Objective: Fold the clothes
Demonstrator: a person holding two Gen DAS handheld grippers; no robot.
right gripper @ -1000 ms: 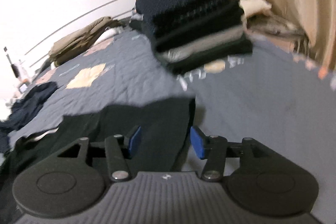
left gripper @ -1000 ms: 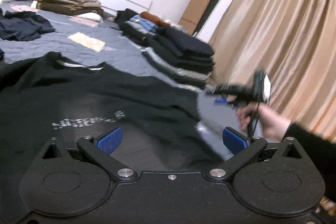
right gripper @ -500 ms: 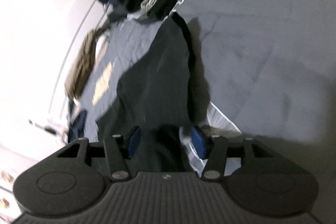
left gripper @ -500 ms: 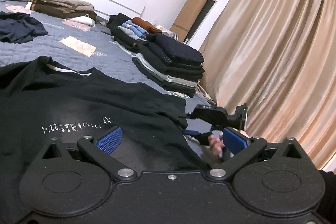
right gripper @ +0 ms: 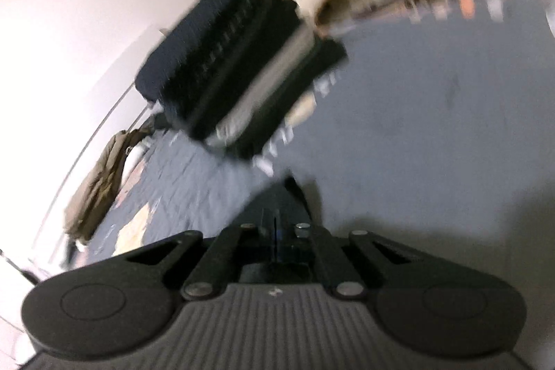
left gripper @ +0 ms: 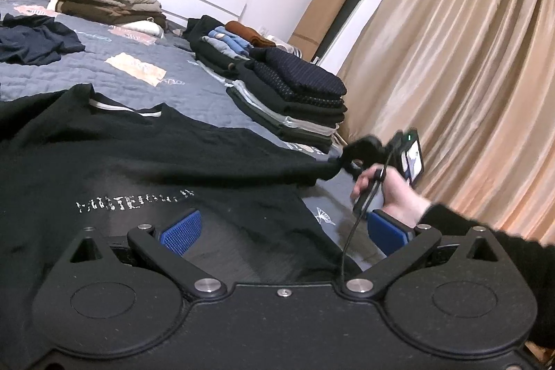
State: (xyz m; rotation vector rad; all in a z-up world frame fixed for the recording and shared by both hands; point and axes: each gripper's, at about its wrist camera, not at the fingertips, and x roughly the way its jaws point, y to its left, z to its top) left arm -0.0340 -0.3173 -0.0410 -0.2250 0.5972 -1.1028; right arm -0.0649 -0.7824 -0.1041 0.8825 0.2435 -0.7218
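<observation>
Left wrist view: left tongs (left gripper: pixel 284 231) gape wide over a black T-shirt (left gripper: pixel 138 162); at 3 o'clock, right tongs (left gripper: pixel 341 162) pinch its sleeve.

Right tool (right gripper: pixel 275 231): formerly open over the black T-shirt (left gripper: pixel 156 169), now closed on its sleeve edge. Sleeve: lifted off the bed, drawn taut.

The left picture is sharp and bright. The right picture is blurry and tilted. Both bend at the edges.
</observation>
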